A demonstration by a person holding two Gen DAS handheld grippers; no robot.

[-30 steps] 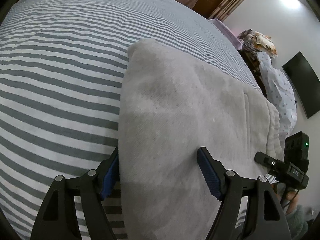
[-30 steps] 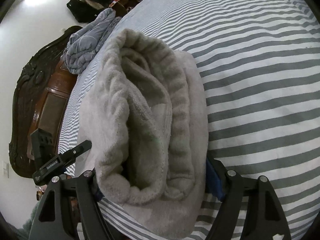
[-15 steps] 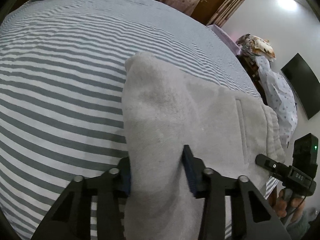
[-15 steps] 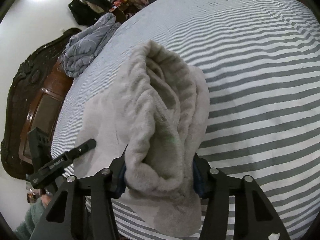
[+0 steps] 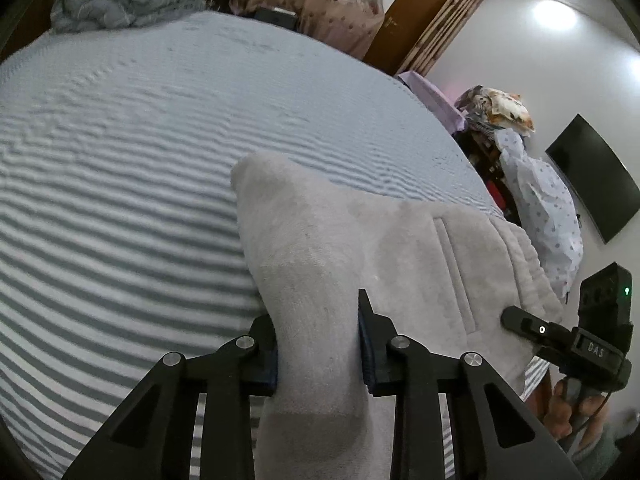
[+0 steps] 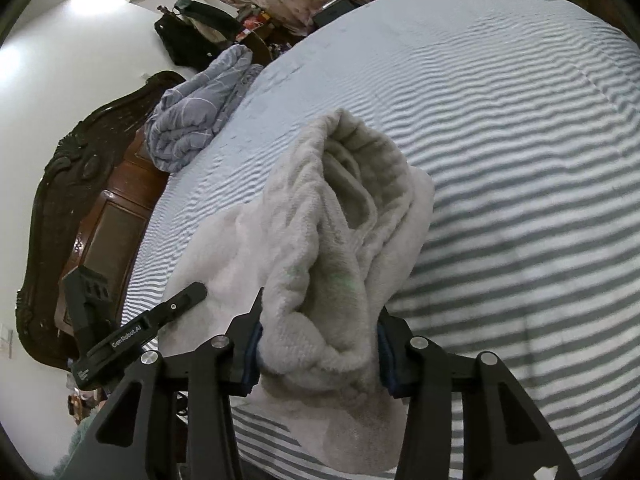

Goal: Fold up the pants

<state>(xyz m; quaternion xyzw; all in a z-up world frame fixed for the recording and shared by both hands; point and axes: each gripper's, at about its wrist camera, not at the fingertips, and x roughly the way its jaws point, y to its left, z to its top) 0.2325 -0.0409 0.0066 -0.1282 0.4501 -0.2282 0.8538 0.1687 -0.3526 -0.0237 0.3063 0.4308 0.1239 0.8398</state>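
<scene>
The pale fleece pants (image 5: pixel 384 256) lie folded on the striped bed (image 5: pixel 120 200), at the edge nearest the person. The left gripper (image 5: pixel 318 340) has its jaws pinched on a flat fold of the pants. The right gripper (image 6: pixel 318 344) has its jaws clamped on the bunched, thick end of the pants (image 6: pixel 344 216). A grey blanket (image 6: pixel 196 108) sits heaped by the bed's dark wooden headboard (image 6: pixel 60 200).
</scene>
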